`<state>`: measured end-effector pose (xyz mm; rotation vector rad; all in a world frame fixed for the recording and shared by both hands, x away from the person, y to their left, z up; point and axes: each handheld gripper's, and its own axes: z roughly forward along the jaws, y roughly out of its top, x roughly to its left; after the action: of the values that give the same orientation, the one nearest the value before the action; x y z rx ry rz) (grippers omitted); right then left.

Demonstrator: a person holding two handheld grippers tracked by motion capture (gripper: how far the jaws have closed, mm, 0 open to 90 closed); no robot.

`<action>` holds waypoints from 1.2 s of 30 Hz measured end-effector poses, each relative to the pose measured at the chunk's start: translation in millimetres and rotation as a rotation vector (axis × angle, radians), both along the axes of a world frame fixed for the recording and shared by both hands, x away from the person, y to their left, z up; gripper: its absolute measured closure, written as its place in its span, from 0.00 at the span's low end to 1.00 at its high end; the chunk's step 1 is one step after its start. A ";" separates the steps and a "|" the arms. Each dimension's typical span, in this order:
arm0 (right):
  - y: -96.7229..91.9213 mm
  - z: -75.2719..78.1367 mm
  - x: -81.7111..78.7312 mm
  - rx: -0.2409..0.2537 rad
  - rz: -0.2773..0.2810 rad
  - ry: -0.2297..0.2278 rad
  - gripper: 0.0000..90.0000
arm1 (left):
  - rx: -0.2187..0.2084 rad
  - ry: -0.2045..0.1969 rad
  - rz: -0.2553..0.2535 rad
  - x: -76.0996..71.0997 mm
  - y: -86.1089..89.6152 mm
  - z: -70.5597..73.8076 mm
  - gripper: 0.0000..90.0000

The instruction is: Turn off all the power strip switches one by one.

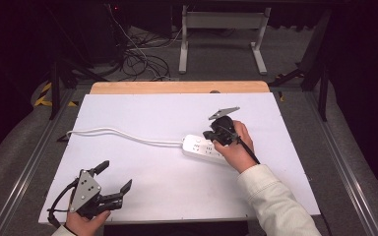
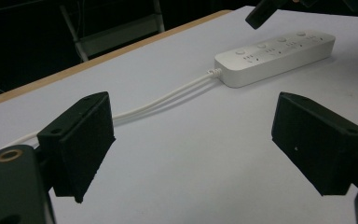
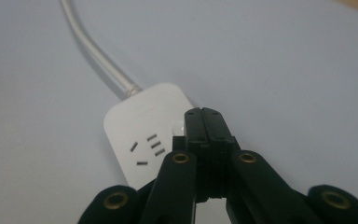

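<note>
My right gripper (image 3: pixel 208 122), jaws pressed together, tips over the power strip (image 3: pixel 140 135); my left gripper (image 1: pixel 112 181) gapes wide, well apart from it

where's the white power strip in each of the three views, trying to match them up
High view: the power strip lies right of centre on the white table, partly under the right gripper.
Left gripper view: upper right, beyond the open jaws.
Right gripper view: centre, its cable end showing, the closed jaws over it.
Shared landmark: its white cable.
</note>
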<state>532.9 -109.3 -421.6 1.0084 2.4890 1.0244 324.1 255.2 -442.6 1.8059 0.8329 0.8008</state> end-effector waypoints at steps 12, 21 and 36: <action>14.3 -9.4 10.8 -0.026 0.036 0.026 1.00 | -0.007 0.006 0.000 -0.5 -0.4 -0.6 0.15; 18.3 -19.0 18.0 -0.041 0.041 0.058 1.00 | -0.004 0.006 0.001 0.0 -0.6 -0.7 0.15; 29.3 -22.1 17.9 -0.066 0.061 0.055 1.00 | -0.004 0.005 0.001 -0.4 -0.5 -0.7 0.15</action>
<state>550.8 -80.0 -443.7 0.9588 2.5946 0.9375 323.7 254.8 -443.3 1.8047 0.8378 0.7945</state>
